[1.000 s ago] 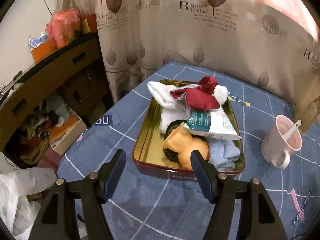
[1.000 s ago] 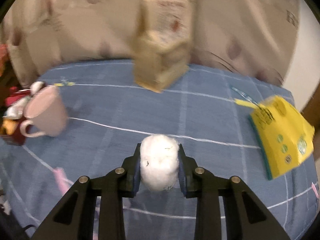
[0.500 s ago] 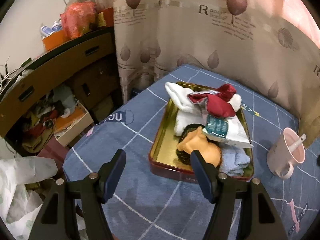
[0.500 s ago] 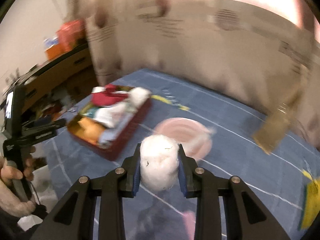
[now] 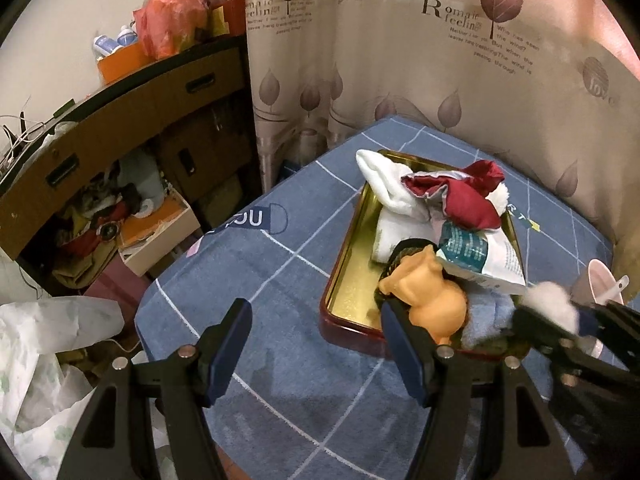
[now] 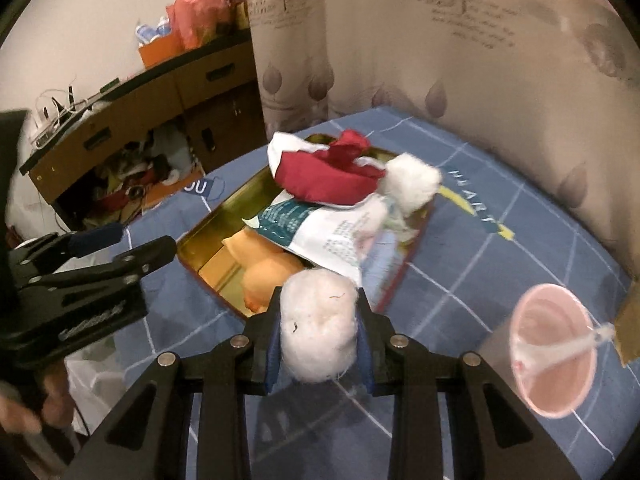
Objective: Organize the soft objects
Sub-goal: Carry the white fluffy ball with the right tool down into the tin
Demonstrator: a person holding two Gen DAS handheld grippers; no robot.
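Note:
My right gripper (image 6: 318,330) is shut on a white cotton ball (image 6: 318,330) and holds it just above the near corner of a gold tin tray (image 5: 352,276). The ball also shows in the left wrist view (image 5: 554,306). The tray (image 6: 208,236) holds a red and white Santa hat (image 5: 468,200), a white sock (image 5: 390,184), a white packet (image 5: 480,256), an orange soft toy (image 5: 430,296) and a blue cloth (image 5: 486,316). My left gripper (image 5: 316,344) is open and empty, in front of the tray's left corner.
A pink mug (image 6: 554,346) with a spoon stands right of the tray on the blue checked tablecloth (image 5: 280,280). A patterned curtain (image 5: 400,60) hangs behind. A cluttered wooden cabinet (image 5: 120,140) and white bags (image 5: 44,360) are off the table's left edge.
My right gripper swung left with the cotton ball, from the open cloth to the tray's near corner. My left gripper drew back and left a little, still open.

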